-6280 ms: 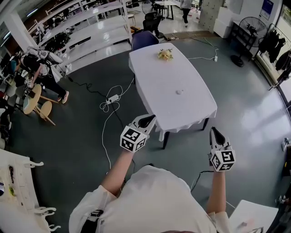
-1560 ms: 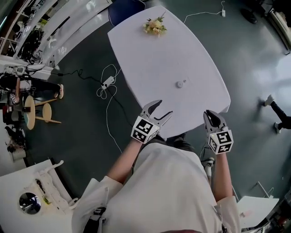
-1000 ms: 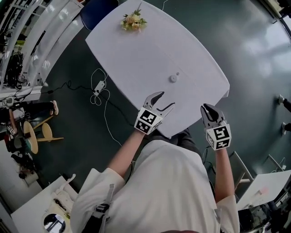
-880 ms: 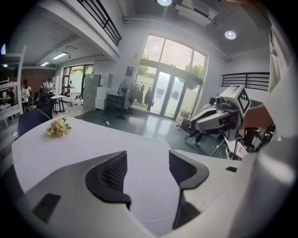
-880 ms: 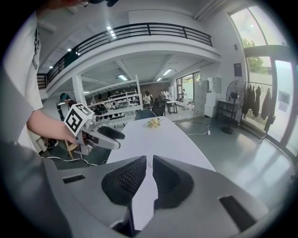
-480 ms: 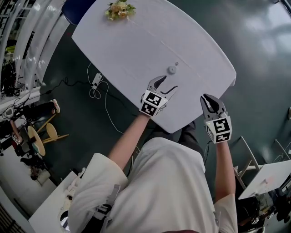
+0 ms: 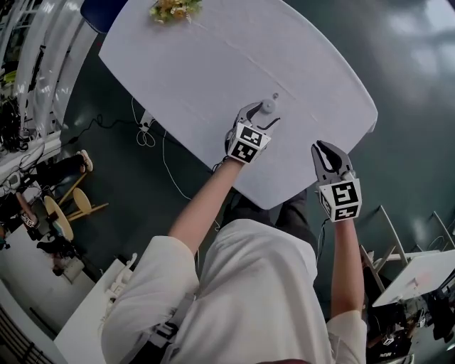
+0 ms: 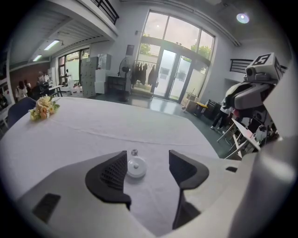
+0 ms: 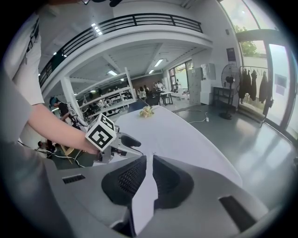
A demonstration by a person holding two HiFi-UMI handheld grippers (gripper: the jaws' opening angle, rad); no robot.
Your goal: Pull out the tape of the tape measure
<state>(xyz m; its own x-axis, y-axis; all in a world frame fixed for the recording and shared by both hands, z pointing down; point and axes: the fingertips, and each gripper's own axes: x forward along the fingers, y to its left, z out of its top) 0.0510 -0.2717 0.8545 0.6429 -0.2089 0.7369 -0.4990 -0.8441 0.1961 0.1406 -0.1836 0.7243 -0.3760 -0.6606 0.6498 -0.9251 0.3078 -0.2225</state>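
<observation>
A small round white tape measure [image 7: 269, 106] lies on the white table [image 7: 213, 57], near its middle. My left gripper [image 7: 265, 114] is open and low over the table, its jaws standing either side of the tape measure [image 8: 136, 166] without touching it; the case sits close to the left jaw. My right gripper [image 7: 324, 148] is shut with nothing in it, hanging over the table's near edge to the right. In the right gripper view the shut jaws [image 9: 149, 161] point across the table toward the left gripper [image 9: 131, 141].
A small bunch of flowers [image 7: 173, 8] lies at the table's far end, beside a blue chair [image 7: 99, 7]. A power strip with cables [image 7: 146, 126] lies on the dark floor left of the table. Other white tables [image 7: 416, 274] stand at the lower right.
My left gripper has reached forward across the table until its open jaws flank the tape measure. The right gripper has stayed shut near the table's near edge.
</observation>
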